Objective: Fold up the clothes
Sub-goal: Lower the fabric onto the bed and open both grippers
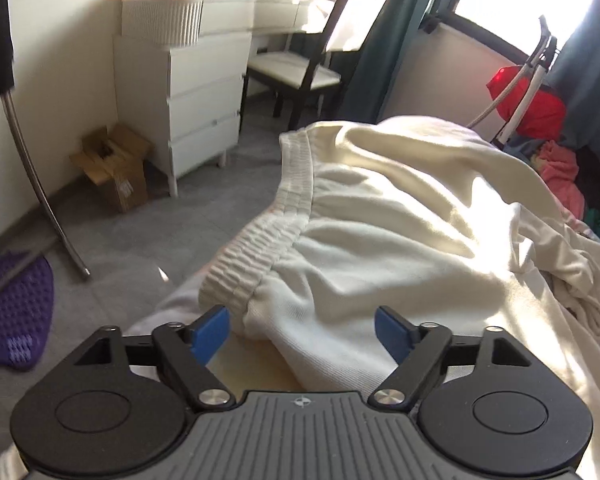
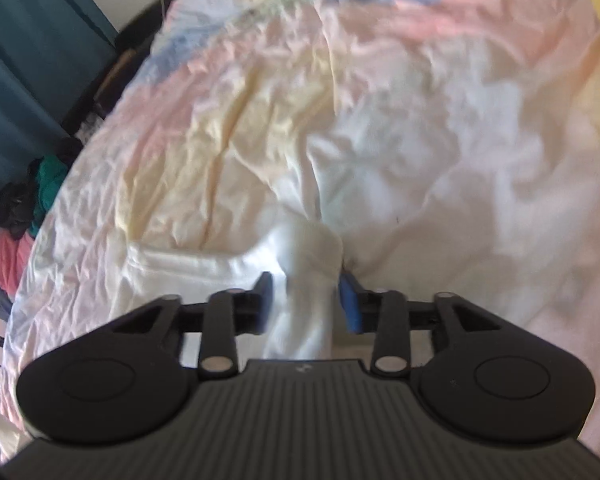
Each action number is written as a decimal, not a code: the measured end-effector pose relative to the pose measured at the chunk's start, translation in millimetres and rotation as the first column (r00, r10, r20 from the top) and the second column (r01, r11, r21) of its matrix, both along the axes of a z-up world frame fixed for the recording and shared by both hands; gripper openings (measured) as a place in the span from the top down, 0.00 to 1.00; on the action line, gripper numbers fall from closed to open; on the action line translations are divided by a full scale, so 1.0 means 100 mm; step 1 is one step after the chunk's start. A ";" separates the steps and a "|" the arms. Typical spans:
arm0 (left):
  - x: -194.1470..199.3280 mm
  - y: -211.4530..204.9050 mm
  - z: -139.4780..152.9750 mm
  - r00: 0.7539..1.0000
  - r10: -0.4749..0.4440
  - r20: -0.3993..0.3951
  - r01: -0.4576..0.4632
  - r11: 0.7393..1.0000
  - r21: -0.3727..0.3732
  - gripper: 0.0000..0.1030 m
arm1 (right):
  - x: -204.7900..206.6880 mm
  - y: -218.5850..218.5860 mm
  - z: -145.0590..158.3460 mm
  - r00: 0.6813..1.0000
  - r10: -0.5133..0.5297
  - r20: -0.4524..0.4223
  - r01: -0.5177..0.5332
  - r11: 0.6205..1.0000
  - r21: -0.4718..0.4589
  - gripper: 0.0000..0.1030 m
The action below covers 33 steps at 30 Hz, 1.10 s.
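The bed [image 2: 440, 128] fills the right wrist view, its crumpled pastel sheet banded in pink, yellow and blue running off toward twelve o'clock. In the left wrist view a cream pair of trousers [image 1: 380, 216] lies heaped on that bed from the centre out to three o'clock, the ribbed elastic waistband [image 1: 260, 236] curving from twelve down to about seven o'clock along the bed's edge. Beyond the waistband, at eleven o'clock, stands a white chest of drawers [image 1: 196, 104], with a dark-framed chair [image 1: 300, 72] at twelve. A pile of coloured clothes [image 1: 556, 160], red and pink, sits at two to three o'clock beside the bed. An open cardboard box [image 1: 112, 168] rests on the grey floor at nine o'clock, just beside the drawers.

The left gripper [image 1: 302, 334] hangs over the near end of the trousers, its blue pads [image 1: 210, 332] spread wide apart; cloth lies below and between them but neither pad presses on it. The right gripper [image 2: 308, 300] has its blue pads [image 2: 350, 304] partly apart, with a bunched white fold of cloth [image 2: 308, 264] standing between them; the view is blurred, and I cannot tell whether the pads touch it
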State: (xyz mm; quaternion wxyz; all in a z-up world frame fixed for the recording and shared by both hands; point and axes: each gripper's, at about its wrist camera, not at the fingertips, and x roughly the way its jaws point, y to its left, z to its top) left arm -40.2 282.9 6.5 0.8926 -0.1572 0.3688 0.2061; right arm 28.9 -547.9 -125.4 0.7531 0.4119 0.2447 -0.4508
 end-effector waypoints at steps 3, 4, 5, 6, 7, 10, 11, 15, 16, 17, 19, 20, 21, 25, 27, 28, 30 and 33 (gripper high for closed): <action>-0.07 -0.33 0.23 0.996 -0.024 0.089 0.011 0.991 0.134 0.10 | 0.04 0.15 0.20 0.999 0.036 0.002 -0.036 0.991 -0.130 0.40; -0.08 -0.44 0.31 0.992 -0.039 0.121 0.018 0.986 0.168 0.08 | 0.06 0.22 0.28 0.999 0.054 0.004 -0.053 0.983 -0.178 0.39; -0.07 -0.58 0.39 0.987 -0.062 0.151 0.033 0.982 0.188 0.07 | 0.08 0.29 0.35 0.996 0.085 0.015 -0.080 0.974 -0.211 0.37; -0.05 -0.70 0.46 0.980 -0.089 0.180 0.052 0.978 0.201 0.06 | 0.10 0.37 0.41 0.993 0.116 0.026 -0.107 0.964 -0.243 0.36; -0.04 -0.84 0.52 0.971 -0.121 0.208 0.075 0.974 0.213 0.04 | 0.13 0.46 0.47 0.986 0.163 0.036 -0.147 0.952 -0.270 0.36; 0.13 -1.31 0.57 0.942 -0.217 0.254 0.154 0.957 0.248 0.03 | 0.22 0.80 0.65 0.938 0.342 0.061 -0.299 0.884 -0.359 0.36; 0.19 -1.47 0.58 0.935 -0.246 0.257 0.181 0.951 0.252 0.03 | 0.24 0.93 0.69 0.913 0.402 0.062 -0.349 0.852 -0.390 0.36; 0.42 -2.03 0.51 0.897 -0.350 0.270 0.289 0.926 0.241 0.03 | 0.26 1.42 0.80 0.789 0.611 0.072 -0.513 0.718 -0.469 0.36; 0.47 -2.15 0.47 0.888 -0.368 0.276 0.310 0.922 0.234 0.03 | 0.25 1.55 0.82 0.747 0.660 0.077 -0.551 0.679 -0.485 0.36; 0.50 -2.26 0.45 0.878 -0.386 0.284 0.329 0.916 0.229 0.03 | 0.24 1.66 0.83 0.710 0.699 0.079 -0.579 0.644 -0.500 0.36; 0.56 -2.46 0.37 0.857 -0.422 0.295 0.366 0.902 0.228 0.03 | 0.22 1.84 0.83 0.652 0.755 0.069 -0.621 0.584 -0.524 0.36; 0.59 -2.54 0.33 0.848 -0.437 0.298 0.379 0.895 0.234 0.03 | 0.21 1.94 0.83 0.621 0.781 0.059 -0.641 0.550 -0.535 0.36; 0.61 -2.61 0.28 0.840 -0.451 0.301 0.391 0.888 0.242 0.03 | 0.21 2.03 0.84 0.590 0.806 0.048 -0.660 0.516 -0.546 0.36; 0.72 -2.75 -0.08 0.809 -0.516 0.283 0.460 0.854 0.241 0.07 | 0.22 2.28 0.83 0.529 0.848 -0.015 -0.690 0.420 -0.589 0.36; 0.79 -2.74 -0.31 0.813 -0.520 0.260 0.474 0.852 0.221 0.09 | 0.24 2.35 0.82 0.510 0.859 -0.028 -0.701 0.397 -0.592 0.36; 0.83 -2.73 -0.38 0.816 -0.522 0.248 0.481 0.851 0.209 0.10 | 0.25 2.38 0.81 0.503 0.863 -0.031 -0.708 0.391 -0.589 0.36; 0.91 -2.72 -0.51 0.821 -0.525 0.223 0.493 0.850 0.186 0.11 | 0.27 2.43 0.79 0.489 0.871 -0.037 -0.720 0.379 -0.582 0.36; 1.03 -2.73 -0.65 0.825 -0.528 0.199 0.498 0.847 0.184 0.11 | 0.29 2.50 0.78 0.473 0.880 -0.049 -0.731 0.361 -0.579 0.36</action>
